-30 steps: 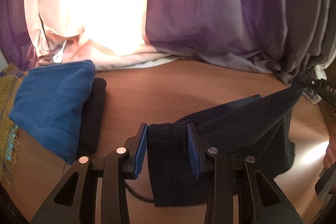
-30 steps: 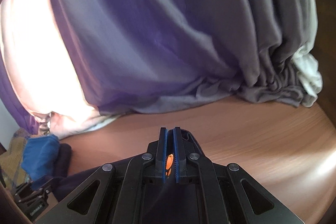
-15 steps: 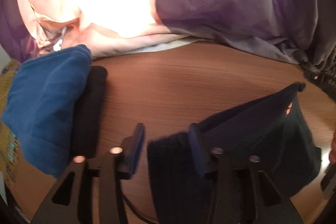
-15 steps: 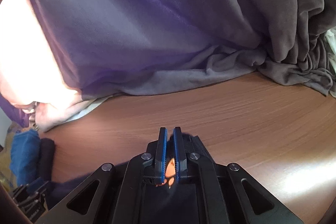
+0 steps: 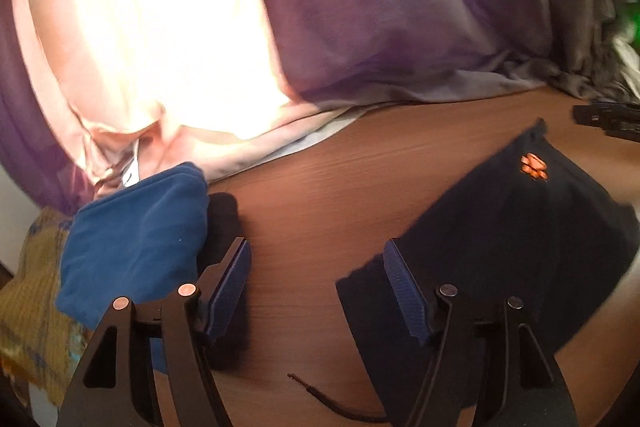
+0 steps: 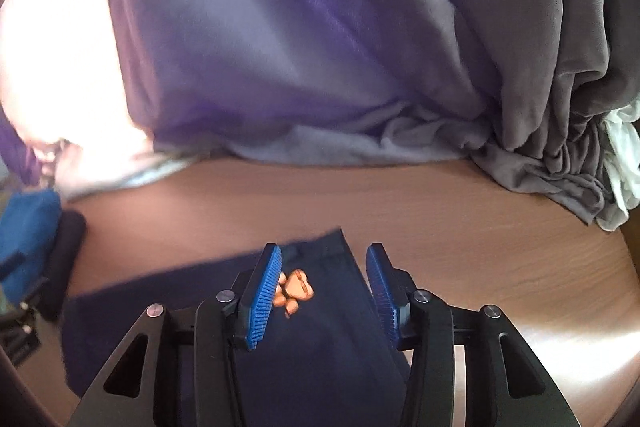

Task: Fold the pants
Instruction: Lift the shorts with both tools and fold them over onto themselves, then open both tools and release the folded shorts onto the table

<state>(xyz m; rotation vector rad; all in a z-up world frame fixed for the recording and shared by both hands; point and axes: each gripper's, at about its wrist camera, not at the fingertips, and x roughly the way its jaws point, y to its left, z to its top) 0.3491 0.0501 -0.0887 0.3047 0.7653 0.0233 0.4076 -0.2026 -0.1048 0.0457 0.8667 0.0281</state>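
Both grippers stand with their fingers spread wide and nothing between them, so the navy pants lie free on the wooden worktop (image 5: 344, 187).

At the far left of the left wrist view, a mustard knit cloth (image 5: 28, 311) sits at the worktop's edge. Beside it lies a folded blue garment (image 5: 132, 239), and a dark folded piece (image 5: 224, 223) lies tucked against its right side; these look like items already finished and set aside. The left gripper (image 5: 316, 291) hovers low over bare wood, its right finger at the near left edge of the pants (image 5: 520, 251). A thin dark cord (image 5: 336, 403), perhaps the drawstring, trails on the wood near the camera.

The pants form a compact dark slab right of centre, with an orange logo (image 5: 534, 165) showing near their far corner. In the right wrist view the right gripper (image 6: 324, 291) hangs directly over that logo (image 6: 298, 289), the fingers straddling the cloth's far right corner without pinching it. Purple and grey curtain fabric (image 6: 320, 47) bunches along the far side of the worktop.

Judging by the layered, squared shape, at least one fold seems done and laid down. Whether another fold is wanted cannot be told; what likely remains is a final halving or moving the bundle left onto the pile.
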